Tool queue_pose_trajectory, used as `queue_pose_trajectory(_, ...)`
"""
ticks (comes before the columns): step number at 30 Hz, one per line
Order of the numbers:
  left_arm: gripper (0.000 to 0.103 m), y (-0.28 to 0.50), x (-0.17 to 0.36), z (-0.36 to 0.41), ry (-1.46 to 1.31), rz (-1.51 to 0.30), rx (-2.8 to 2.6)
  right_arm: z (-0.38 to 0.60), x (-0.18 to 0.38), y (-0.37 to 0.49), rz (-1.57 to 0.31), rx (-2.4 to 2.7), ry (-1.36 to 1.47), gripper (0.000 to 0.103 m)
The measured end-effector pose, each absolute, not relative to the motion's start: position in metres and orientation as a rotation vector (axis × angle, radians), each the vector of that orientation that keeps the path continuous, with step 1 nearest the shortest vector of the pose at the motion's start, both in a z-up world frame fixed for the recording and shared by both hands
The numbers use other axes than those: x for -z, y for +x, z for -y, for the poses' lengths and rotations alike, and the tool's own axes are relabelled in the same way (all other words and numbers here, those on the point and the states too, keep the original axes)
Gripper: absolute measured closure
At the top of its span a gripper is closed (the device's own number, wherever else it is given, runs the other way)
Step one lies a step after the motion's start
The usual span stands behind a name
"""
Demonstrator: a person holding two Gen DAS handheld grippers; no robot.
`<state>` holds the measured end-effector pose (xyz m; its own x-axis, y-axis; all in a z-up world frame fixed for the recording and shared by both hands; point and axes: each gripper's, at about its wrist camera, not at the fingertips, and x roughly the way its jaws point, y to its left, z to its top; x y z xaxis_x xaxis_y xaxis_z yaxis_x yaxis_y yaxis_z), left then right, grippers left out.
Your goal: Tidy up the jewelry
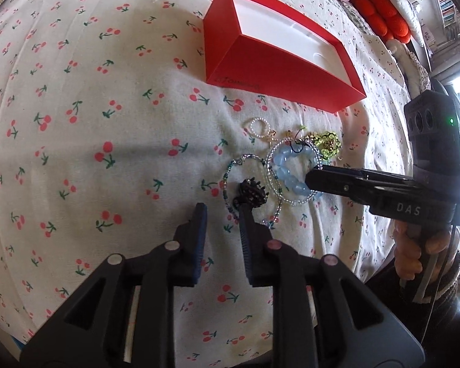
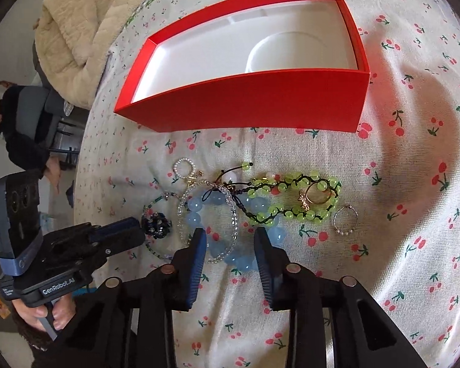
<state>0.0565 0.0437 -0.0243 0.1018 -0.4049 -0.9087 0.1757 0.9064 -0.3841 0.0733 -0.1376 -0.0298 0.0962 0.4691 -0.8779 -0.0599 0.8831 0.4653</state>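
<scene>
A pile of jewelry lies on the cherry-print cloth in front of an open red box with a white insert. The pile holds a blue bead bracelet, a clear bead bracelet, a green bead bracelet, small pearl rings and a dark beaded ornament. My left gripper is open beside the dark ornament. My right gripper is open and straddles the blue bracelet.
A beige quilt and a seated person are at the left of the right wrist view. Orange cushions lie beyond the box in the left wrist view.
</scene>
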Motion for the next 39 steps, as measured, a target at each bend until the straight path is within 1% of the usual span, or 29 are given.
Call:
queue_pose_trajectory(2, 0.08, 0.056, 0.025, -0.04, -0.197, -1.412, 0.444, 0.136, 0.032, 0.074, -1.423, -0.398, 0.334, 0.078)
queue_pose_trajectory(4, 0.08, 0.056, 0.026, -0.039, -0.193, -1.411, 0.443, 0.136, 0.032, 0.074, -1.416, -0.393, 0.323, 0.083)
queue_pose_trajectory(7, 0.08, 0.057, 0.03, -0.036, -0.187, -1.412, 0.43, 0.137, 0.033, 0.073, -1.412, -0.388, 0.309, 0.089)
queue_pose_trajectory(12, 0.08, 0.056, 0.03, -0.03, -0.16, -1.39, 0.417, 0.135, 0.032, 0.072, -1.41, -0.396, 0.297, 0.095)
queue_pose_trajectory(13, 0.081, 0.056, 0.03, -0.03, -0.157, -1.387, 0.413, 0.134, 0.031, 0.071, -1.407, -0.398, 0.292, 0.095)
queue_pose_trajectory(14, 0.09, 0.056, 0.029, -0.029, -0.15, -1.384, 0.407, 0.132, 0.03, 0.071, -1.405, -0.4, 0.286, 0.096)
queue_pose_trajectory(15, 0.096, 0.056, 0.029, -0.029, -0.145, -1.382, 0.402, 0.13, 0.028, 0.07, -1.402, -0.402, 0.282, 0.097)
queue_pose_trajectory(16, 0.097, 0.055, 0.028, -0.029, -0.15, -1.38, 0.398, 0.129, 0.027, 0.069, -1.398, -0.404, 0.278, 0.098)
queue_pose_trajectory(18, 0.1, 0.054, 0.024, -0.032, -0.162, -1.37, 0.397, 0.128, 0.022, 0.068, -1.387, -0.411, 0.276, 0.098)
queue_pose_trajectory(32, 0.1, 0.041, -0.034, -0.04, -0.175, -1.186, 0.423, 0.138, -0.032, 0.06, -1.263, -0.462, 0.31, 0.098)
queue_pose_trajectory(39, 0.1, 0.048, -0.058, -0.035, -0.186, -1.121, 0.434, 0.155, -0.062, 0.064, -1.187, -0.442, 0.368, 0.098)
